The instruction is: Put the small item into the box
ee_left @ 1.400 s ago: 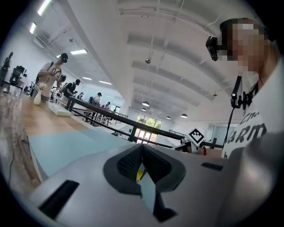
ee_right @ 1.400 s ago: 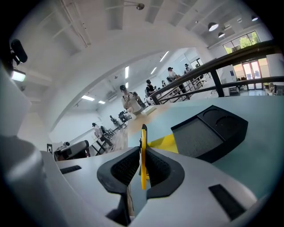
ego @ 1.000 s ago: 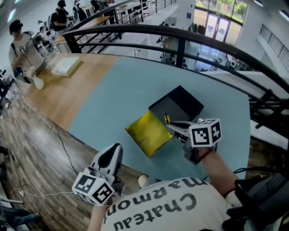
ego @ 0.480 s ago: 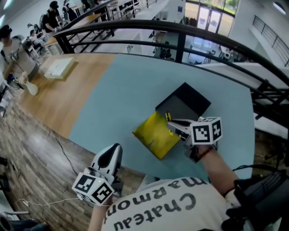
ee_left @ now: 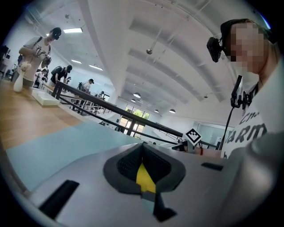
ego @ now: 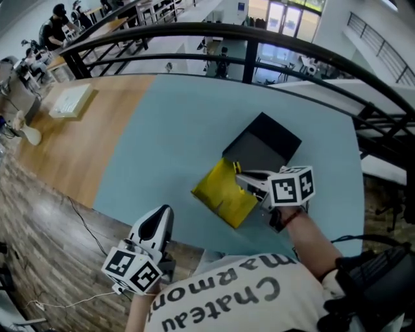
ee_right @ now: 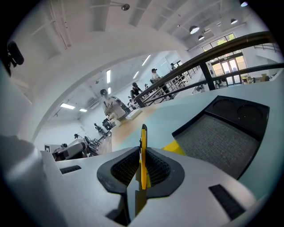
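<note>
Big open hall, white vaulted ceiling with strip lights, and a black railing [ego: 259, 35] curving round behind the table, beyond both grippers. People [ego: 53, 16] stand at desks far off past the left gripper. The table [ego: 162, 123] is pale blue on top, with a bare wood section [ego: 84, 139] off to the left gripper's side, where a flat white object [ego: 65, 100] lies.

On the blue part, just ahead of the right gripper [ego: 241, 176], sits an open black box [ego: 266, 146] with a grey padded floor. A crumpled yellow sheet [ego: 224, 194] lies against the box's near edge, right under and beside that gripper's jaws.

The right gripper's jaws are pinched tight on the small item [ee_right: 143, 148], a thin yellow piece with a dark tip that stands up on edge between the pads. It is held above the near edge of the box, where yellow sheet and black box meet.

The left gripper [ego: 161, 217] hangs well back at the table's near edge, apart from the box, its jaws pressed together with nothing sticking out of them.
</note>
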